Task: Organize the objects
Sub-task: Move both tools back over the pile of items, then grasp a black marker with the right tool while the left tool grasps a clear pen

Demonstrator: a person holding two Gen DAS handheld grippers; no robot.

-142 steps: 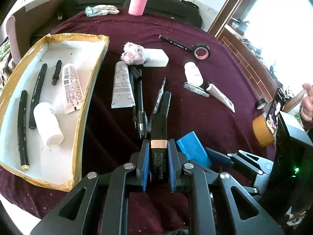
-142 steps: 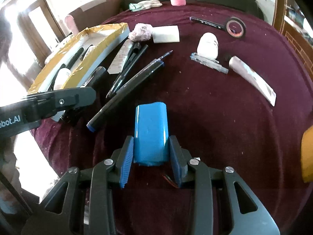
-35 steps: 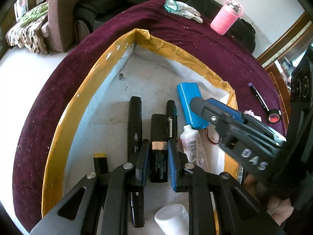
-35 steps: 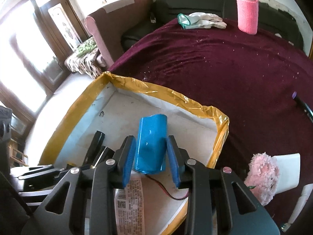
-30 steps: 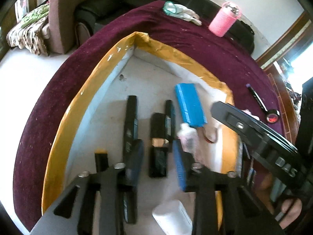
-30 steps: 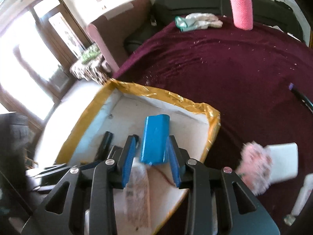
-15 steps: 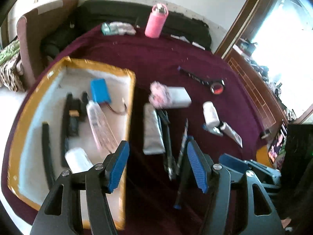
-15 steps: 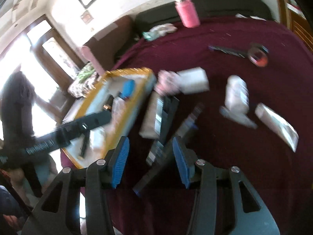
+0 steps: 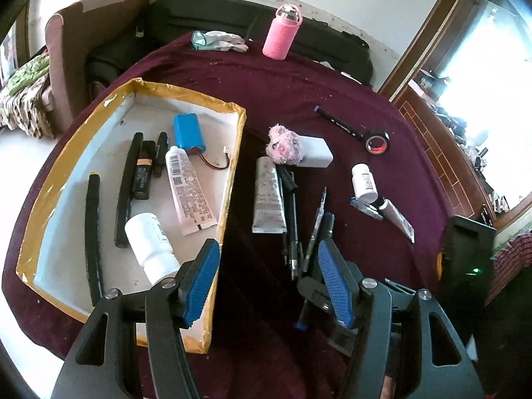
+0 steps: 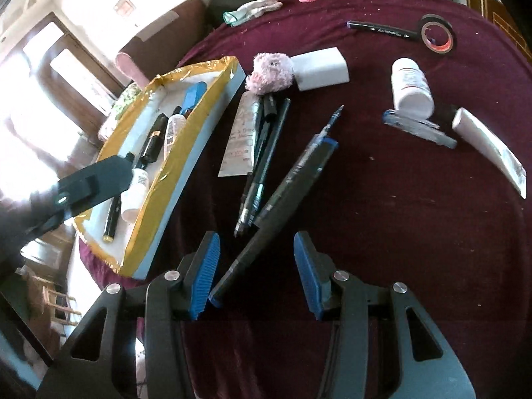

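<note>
In the left wrist view, the left gripper [image 9: 267, 284] is released: its jaws stand apart and nothing is between them. It hangs over the right wall of the gold-edged tray [image 9: 232, 173], with its left finger above the tray and its right finger above the maroon cloth [image 9: 332, 93]. Ahead and to the left of the gripper, inside the tray, lie the blue battery pack [image 9: 189, 132] at the far end, the black lipstick [image 9: 143, 174] with a gold band, a white tube with printed text [image 9: 189, 189], a white bottle [image 9: 151, 246] close to the left finger, and some long black pens. Ahead and a little right, on the cloth, lie a grey cream tube [image 9: 268, 199] and a bundle of pens [image 9: 292, 226]; further ahead is a pink fluffy toy [image 9: 284, 146] touching a white block [image 9: 316, 153].

In the right wrist view, the right gripper [image 10: 254, 274] is also released, with its jaws apart. A long black marker [image 10: 286, 196] lies on the cloth and its near end is seen between the fingers, but the pads do not press it. The tray [image 10: 186, 163] is ahead to the left, and the battery pack [image 10: 193, 98] shows at its far end. Ahead to the right stand a white pill bottle [image 10: 410, 88] and a white tube [image 10: 488, 148]. A tape roll [image 10: 437, 33] is far ahead to the right.
</note>
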